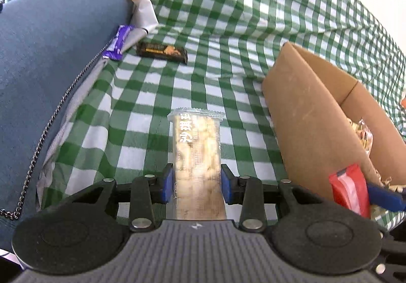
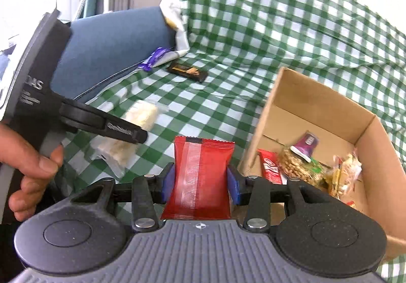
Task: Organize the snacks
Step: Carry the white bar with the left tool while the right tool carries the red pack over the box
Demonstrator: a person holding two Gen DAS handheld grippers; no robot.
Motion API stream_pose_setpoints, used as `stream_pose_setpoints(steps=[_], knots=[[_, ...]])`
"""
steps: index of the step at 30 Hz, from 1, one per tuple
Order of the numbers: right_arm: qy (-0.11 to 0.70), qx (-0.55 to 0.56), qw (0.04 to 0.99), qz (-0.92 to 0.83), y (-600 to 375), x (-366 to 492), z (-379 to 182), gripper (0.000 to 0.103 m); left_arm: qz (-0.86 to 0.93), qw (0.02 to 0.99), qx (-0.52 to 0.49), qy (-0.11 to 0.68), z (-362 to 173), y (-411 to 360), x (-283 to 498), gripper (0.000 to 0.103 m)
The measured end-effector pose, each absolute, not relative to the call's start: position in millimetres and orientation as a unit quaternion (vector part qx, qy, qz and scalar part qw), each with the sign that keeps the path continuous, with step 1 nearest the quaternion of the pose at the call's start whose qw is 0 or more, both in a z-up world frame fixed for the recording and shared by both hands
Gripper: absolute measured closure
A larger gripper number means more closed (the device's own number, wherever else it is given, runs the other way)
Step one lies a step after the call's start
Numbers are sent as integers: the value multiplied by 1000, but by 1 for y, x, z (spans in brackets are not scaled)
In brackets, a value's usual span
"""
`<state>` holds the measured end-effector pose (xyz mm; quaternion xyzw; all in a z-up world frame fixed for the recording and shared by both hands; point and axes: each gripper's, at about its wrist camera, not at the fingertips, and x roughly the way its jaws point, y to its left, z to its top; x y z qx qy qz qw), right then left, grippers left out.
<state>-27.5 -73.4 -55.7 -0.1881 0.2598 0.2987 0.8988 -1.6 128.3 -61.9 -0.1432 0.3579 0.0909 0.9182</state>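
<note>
My left gripper (image 1: 196, 181) is shut on a clear-wrapped pale puffed snack bar (image 1: 196, 148), held above the green checked cloth (image 1: 142, 110). It also shows in the right wrist view (image 2: 127, 130), bar (image 2: 142, 115) blurred in it. My right gripper (image 2: 201, 181) is shut on a red snack packet (image 2: 200, 176), just left of the open cardboard box (image 2: 314, 95); the packet also shows in the left wrist view (image 1: 351, 189). The box (image 1: 299, 115) holds several snacks, among them a red bar (image 2: 270, 169). A black bar (image 1: 162, 51) and a purple wrapper (image 1: 118, 42) lie further back.
A blue zippered jacket (image 1: 50, 67) lies along the left side. White paper (image 1: 142, 9) sits at the back by the jacket. The checked cloth rises in folds behind the box.
</note>
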Motion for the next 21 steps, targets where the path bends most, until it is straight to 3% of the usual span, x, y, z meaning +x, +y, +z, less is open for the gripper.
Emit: stream_pose_setpoints(steps=[10,21], knots=[[170,-159,921,314,-82,-45,-47,59,100,936,-127,312,-49,122,-9,62],[145,-109,936,301,-102,-34,-38,59,83,938,-97,322,-46,100,-8,62]])
